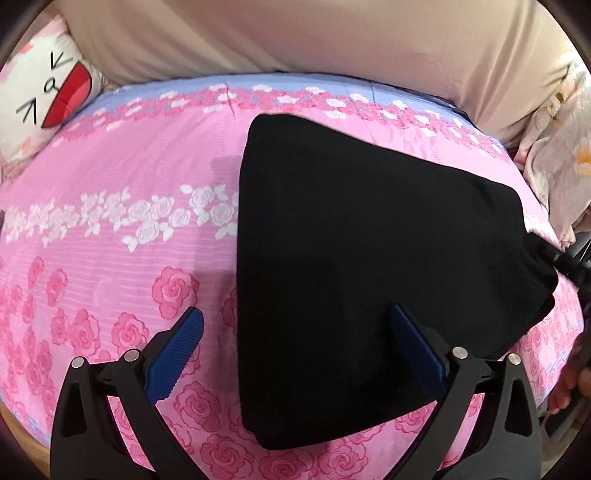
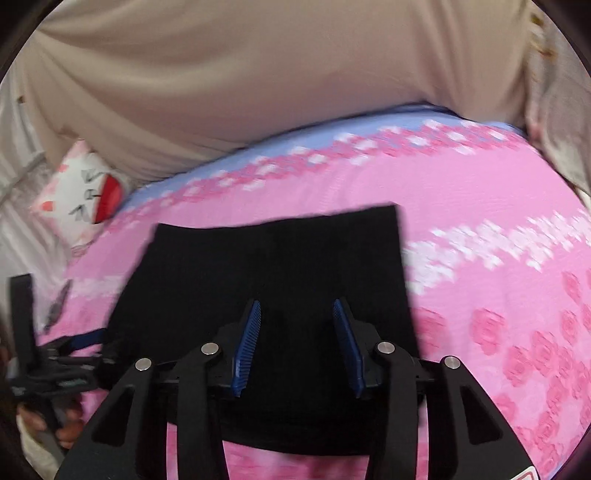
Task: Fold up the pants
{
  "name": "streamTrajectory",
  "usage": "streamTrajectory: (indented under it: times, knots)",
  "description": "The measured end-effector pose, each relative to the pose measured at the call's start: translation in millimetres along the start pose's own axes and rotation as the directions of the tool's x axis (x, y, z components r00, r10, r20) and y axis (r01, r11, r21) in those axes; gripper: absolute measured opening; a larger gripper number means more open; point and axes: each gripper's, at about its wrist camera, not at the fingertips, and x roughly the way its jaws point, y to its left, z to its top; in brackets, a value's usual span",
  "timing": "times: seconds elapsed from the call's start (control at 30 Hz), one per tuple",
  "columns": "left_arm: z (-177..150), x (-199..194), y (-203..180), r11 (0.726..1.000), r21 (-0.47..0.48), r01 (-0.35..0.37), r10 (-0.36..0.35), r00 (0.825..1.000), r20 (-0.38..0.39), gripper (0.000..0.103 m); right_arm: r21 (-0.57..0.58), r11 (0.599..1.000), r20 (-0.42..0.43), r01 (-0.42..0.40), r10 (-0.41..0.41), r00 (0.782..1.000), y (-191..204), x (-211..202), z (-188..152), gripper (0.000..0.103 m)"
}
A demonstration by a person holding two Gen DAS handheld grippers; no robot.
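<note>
1. The left tool (image 1: 295, 325) is spread wide and grasps nothing; one blue finger is over the sheet, the other over the black fabric
2. The right tool (image 2: 296, 314) is released too, hovering above the cloth
3. The black fabric pants (image 1: 369, 258) lie folded into a flat, compact block on the bed, on its pink rose-print sheet (image 1: 110, 229)
4. Beyond them, a white cat-face pillow with a red mouth (image 1: 48, 92) sits at the bed's far corner
5. A beige blanket (image 1: 314, 33) is heaped along the far edge
</note>
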Motion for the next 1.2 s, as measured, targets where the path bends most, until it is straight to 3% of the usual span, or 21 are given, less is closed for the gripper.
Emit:
streamTrajectory:
  times: [0.13, 0.23, 0.27, 0.4, 0.53, 0.57, 0.63, 0.73, 0.77, 0.83, 0.9, 0.93, 1.1, 1.2]
  knots:
    - [0.3, 1.6, -9.6, 0.998, 0.031, -0.053, 0.053, 0.999, 0.003, 0.098, -0.098, 0.990, -0.049, -0.098, 0.093, 0.994, 44.9, 24.9, 16.4, 0.040]
    - [1.2, 0.6, -13.0, 0.996, 0.040, -0.080, 0.079, 0.997, 0.007, 0.098, -0.131, 0.989, -0.128, -0.071, 0.055, 0.990, 56.7, 68.3, 25.1, 0.040]
    - [1.3, 0.8, -12.9, 0.996, 0.042, -0.084, 0.083, 0.997, 0.005, 0.098, -0.126, 0.991, -0.146, -0.046, 0.028, 0.989, 53.1, 83.5, 27.3, 0.035]
    - [1.6, 2.1, -11.7, 0.996, 0.041, -0.080, 0.080, 0.997, -0.001, 0.098, -0.056, 0.998, -0.143, -0.029, 0.020, 0.990, 33.6, 97.9, 34.8, 0.024]
    - [2.4, 3.7, -11.2, 0.996, 0.040, -0.080, 0.080, 0.997, -0.005, 0.098, -0.010, 1.000, -0.081, -0.005, 0.004, 0.997, 25.7, 73.8, 36.7, 0.027]
    - [2.4, 4.4, -11.2, 0.996, 0.039, -0.078, 0.078, 0.997, -0.006, 0.098, -0.017, 1.000, -0.053, 0.025, -0.026, 0.998, 21.0, 64.4, 34.6, 0.030]
    - [2.6, 5.3, -10.9, 0.997, 0.035, -0.073, 0.073, 0.997, -0.009, 0.098, -0.012, 0.995, -0.048, 0.096, -0.096, 0.994, 4.2, 59.9, 29.5, 0.026]
    - [2.7, 6.2, -11.8, 0.996, 0.034, -0.077, 0.077, 0.997, -0.008, 0.098, 0.089, 0.996, -0.071, 0.006, 0.001, 0.997, -28.9, 54.4, 18.1, 0.021]
    - [2.5, 6.2, -12.7, 0.996, 0.037, -0.082, 0.083, 0.997, -0.005, 0.098, 0.120, 0.993, -0.064, -0.016, 0.024, 0.998, -34.1, 43.5, 14.9, 0.028]
    - [2.6, 6.0, -13.7, 0.995, 0.039, -0.092, 0.092, 0.996, 0.000, 0.098, 0.117, 0.993, -0.036, 0.011, -0.007, 0.999, -35.2, 26.9, 9.9, 0.031]
    - [1.7, 5.8, -14.8, 0.995, 0.038, -0.097, 0.097, 0.995, 0.001, 0.098, 0.118, 0.993, -0.006, 0.031, -0.030, 1.000, -38.6, 6.7, 1.0, 0.044]
    - [1.7, 5.6, -15.2, 0.994, 0.037, -0.100, 0.100, 0.995, 0.002, 0.098, 0.127, 0.991, 0.003, 0.034, -0.034, 0.999, -41.9, -0.3, -3.0, 0.046]
    - [0.1, 3.7, -20.4, 0.990, 0.046, -0.135, 0.135, 0.991, 0.016, 0.098, 0.146, 0.984, 0.017, 0.106, -0.109, 0.994, -57.7, -25.6, -23.6, 0.047]
    - [-2.4, 1.2, -25.7, 0.983, 0.060, -0.172, 0.170, 0.985, 0.037, 0.098, 0.138, 0.986, 0.039, 0.091, -0.097, 0.995, -56.7, -35.7, -31.7, 0.047]
